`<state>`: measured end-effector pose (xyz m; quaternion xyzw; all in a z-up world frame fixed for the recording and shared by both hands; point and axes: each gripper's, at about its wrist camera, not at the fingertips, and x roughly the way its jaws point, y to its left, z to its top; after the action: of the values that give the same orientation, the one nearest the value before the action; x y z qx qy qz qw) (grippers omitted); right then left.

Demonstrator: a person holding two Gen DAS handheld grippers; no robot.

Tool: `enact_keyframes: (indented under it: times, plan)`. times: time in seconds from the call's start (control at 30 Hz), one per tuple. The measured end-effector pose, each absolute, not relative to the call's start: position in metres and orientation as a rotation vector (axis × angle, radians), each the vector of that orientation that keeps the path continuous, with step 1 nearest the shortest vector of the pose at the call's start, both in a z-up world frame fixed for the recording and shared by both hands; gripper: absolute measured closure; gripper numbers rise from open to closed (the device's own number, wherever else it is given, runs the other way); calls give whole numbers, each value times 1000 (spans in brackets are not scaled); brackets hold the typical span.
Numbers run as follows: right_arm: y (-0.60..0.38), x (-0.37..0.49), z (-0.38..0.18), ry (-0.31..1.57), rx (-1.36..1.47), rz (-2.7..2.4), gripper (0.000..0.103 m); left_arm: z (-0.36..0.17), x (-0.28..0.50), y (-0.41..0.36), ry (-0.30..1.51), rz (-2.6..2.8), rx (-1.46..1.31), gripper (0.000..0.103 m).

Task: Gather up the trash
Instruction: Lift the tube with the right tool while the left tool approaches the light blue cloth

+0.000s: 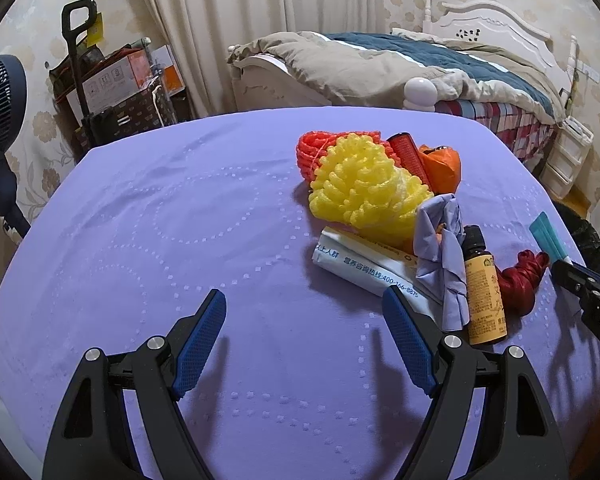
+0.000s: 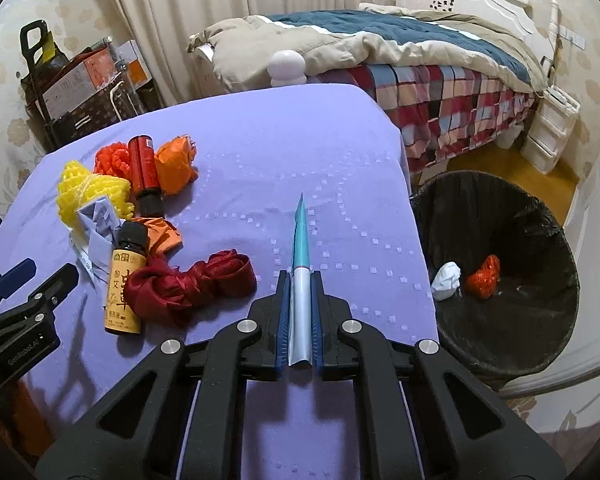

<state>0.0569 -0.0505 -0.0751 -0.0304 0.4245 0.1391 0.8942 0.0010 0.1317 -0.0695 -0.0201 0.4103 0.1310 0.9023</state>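
The right gripper (image 2: 301, 312) is clamped on a flat teal-and-white plastic sachet (image 2: 301, 256), which points forward above the lilac quilted tablecloth (image 2: 260, 152). The left gripper (image 1: 304, 336) hovers over the cloth with its fingers spread wide, holding nothing. Remaining trash lies in a cluster on the cloth: a yellow foam fruit net (image 1: 360, 184), a brown glass bottle with yellow label (image 1: 482, 288), and a crumpled dark red ribbon (image 2: 196, 280). A black-lined round waste bin (image 2: 540, 216) stands just beside the table edge, holding a white wad (image 2: 446, 280) and a red scrap (image 2: 485, 276).
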Motion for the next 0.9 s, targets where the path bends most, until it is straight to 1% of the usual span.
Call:
enact_keyframes:
  times: [0.1, 0.23, 0.5, 0.9]
  plan:
    - [-48, 58, -78, 890, -79, 290, 93, -69, 3, 131, 847, 269, -43, 25]
    - [-44, 59, -77, 893, -93, 303, 89, -70, 7, 131, 857, 269, -48, 25]
    - [-42, 62, -78, 893, -87, 313, 89, -70, 21, 136, 878, 279, -89, 25]
    - [-43, 63, -78, 893, -77, 324, 89, -68, 19, 133, 883, 256, -125, 25]
